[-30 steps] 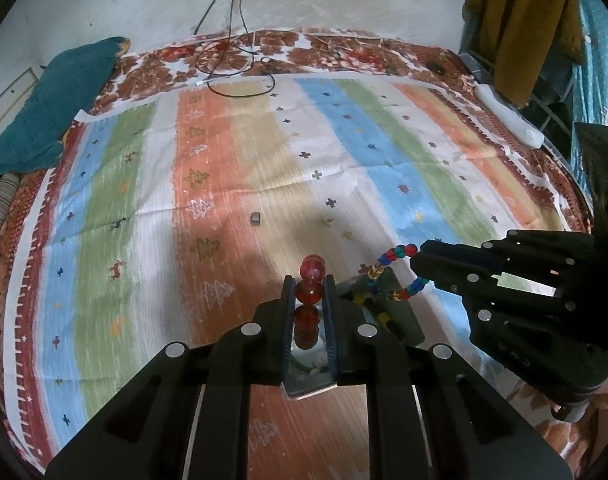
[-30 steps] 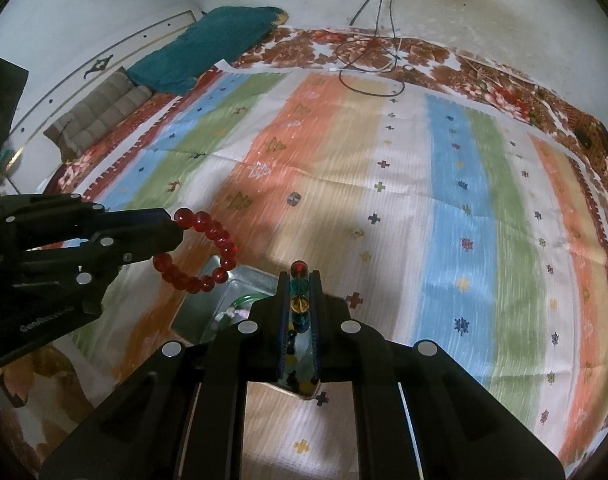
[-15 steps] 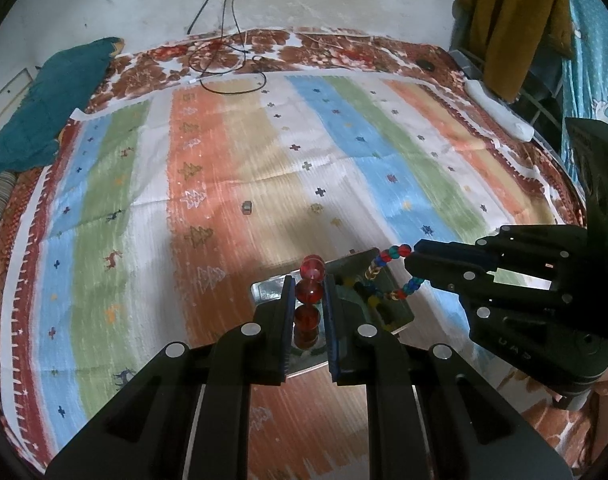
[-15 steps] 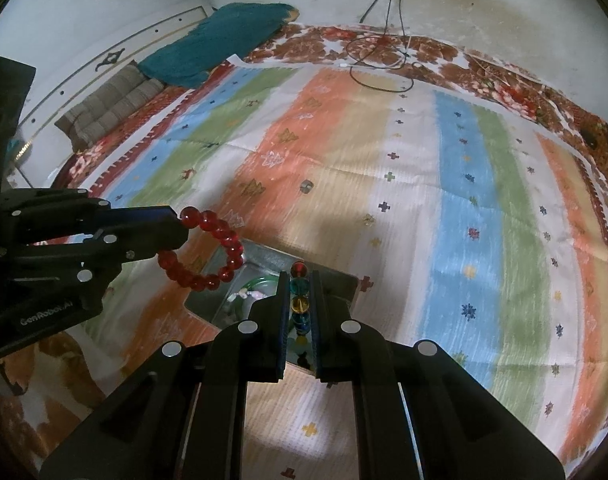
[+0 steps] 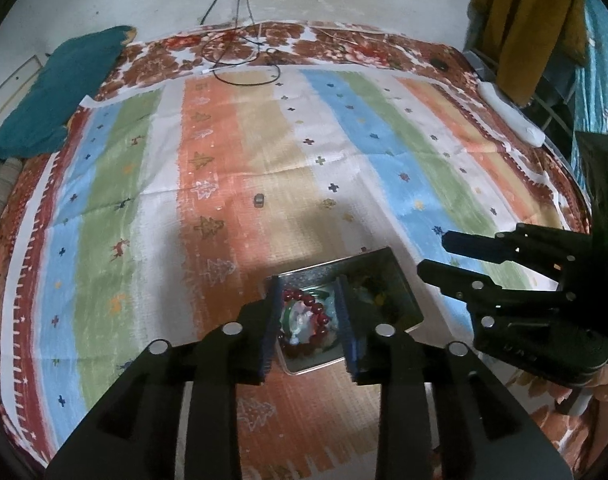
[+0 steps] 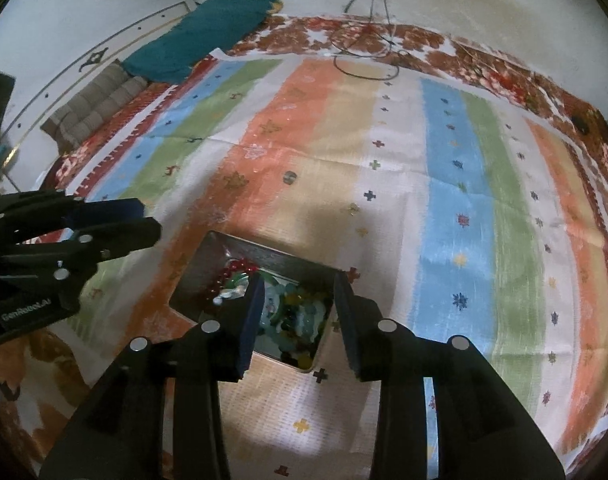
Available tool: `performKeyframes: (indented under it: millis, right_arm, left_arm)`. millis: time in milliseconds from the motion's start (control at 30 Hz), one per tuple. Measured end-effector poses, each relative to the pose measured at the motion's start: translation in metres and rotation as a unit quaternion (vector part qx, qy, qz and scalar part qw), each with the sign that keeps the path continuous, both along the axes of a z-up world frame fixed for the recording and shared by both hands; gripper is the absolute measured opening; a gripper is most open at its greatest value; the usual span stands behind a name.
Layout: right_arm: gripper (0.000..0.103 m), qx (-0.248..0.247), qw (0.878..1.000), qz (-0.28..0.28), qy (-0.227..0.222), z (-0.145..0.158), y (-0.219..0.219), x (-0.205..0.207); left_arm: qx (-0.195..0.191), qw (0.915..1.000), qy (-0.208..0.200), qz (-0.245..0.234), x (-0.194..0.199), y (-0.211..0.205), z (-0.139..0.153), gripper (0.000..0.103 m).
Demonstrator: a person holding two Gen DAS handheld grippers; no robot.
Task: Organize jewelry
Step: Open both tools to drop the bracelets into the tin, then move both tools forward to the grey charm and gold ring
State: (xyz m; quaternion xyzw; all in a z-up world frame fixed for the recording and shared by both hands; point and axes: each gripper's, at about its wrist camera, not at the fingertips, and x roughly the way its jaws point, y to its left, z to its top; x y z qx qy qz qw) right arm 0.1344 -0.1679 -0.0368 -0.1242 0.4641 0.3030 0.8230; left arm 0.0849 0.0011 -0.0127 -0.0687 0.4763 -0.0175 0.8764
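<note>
**Both bracelets dropped into the tin**

Striped bedding (image 5: 232,168) in orange, blue and green covers the bed in front of you, with a teal cloth (image 5: 52,92) bunched at its far left corner and a loop of cable (image 5: 244,60) lying near the wall.

Your left tool (image 5: 307,312) hangs over the near left part of the metal tin (image 5: 399,280). Its jaws have just been opening and now stand apart at a moderate gap, with nothing pressed between the pads. The red bead bracelet (image 5: 307,320) it was pinching a moment ago now lies coiled inside the tin, directly below the gap.

Moving right, your right tool (image 6: 298,312) sits over the other side of the same tin (image 6: 232,248). Its jaws have also just been opening and hold nothing. The multicoloured bead string (image 6: 296,312) it carried has fallen among the glassy green and yellow pieces already heaped there.

So both items are stowed and both tools are free. One small dark object (image 5: 258,200) rests alone on the orange stripe beyond the tin; if it is jewelry, it is probably your next pick.
</note>
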Motion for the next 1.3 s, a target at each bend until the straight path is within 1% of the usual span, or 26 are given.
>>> performKeyframes:
  millis: [100,233,300,433,500,600,700,933,1200,1300]
  right_arm:
    - [0.036,-0.004,1.0,-0.005,0.004,-0.002,-0.001,0.003]
    - [0.039,-0.004,1.0,-0.014,0.008,-0.003,-0.002,0.008]
    - [0.042,-0.003,1.0,-0.018,0.01,-0.003,-0.003,0.01]
    - [0.042,0.001,0.999,-0.033,0.005,-0.001,-0.004,0.015]
    - [0.042,0.001,0.999,-0.038,0.006,-0.001,-0.005,0.017]
    - [0.043,0.002,0.999,-0.044,0.008,-0.001,-0.005,0.021]
    - [0.046,0.005,0.999,-0.048,0.01,-0.001,-0.005,0.025]
    - [0.047,-0.001,0.998,-0.06,0.019,-0.006,-0.002,0.037]
    - [0.05,-0.013,0.998,-0.061,0.027,-0.012,0.006,0.051]
    - [0.05,-0.018,0.998,-0.06,0.032,-0.017,0.011,0.056]
  left_arm:
    - [0.002,1.0,0.001,0.007,0.001,0.002,0.0,0.042]
    - [0.002,0.9999,0.005,0.015,0.004,0.006,-0.003,0.044]
    - [0.002,0.9997,0.009,0.021,0.006,0.01,-0.005,0.047]
    - [0.004,0.9993,0.015,0.033,0.011,0.015,-0.008,0.049]
    - [-0.002,0.9992,0.018,0.035,0.013,0.018,-0.009,0.054]
    - [0.0,0.9989,0.019,0.042,0.017,0.02,-0.01,0.054]
    - [0.0,0.9987,0.02,0.048,0.022,0.021,-0.011,0.055]
    - [0.007,0.9972,0.029,0.069,0.038,0.028,-0.017,0.056]
    - [0.021,0.9966,0.038,0.07,0.056,0.028,-0.021,0.057]
    - [0.021,0.9965,0.039,0.07,0.063,0.029,-0.022,0.057]
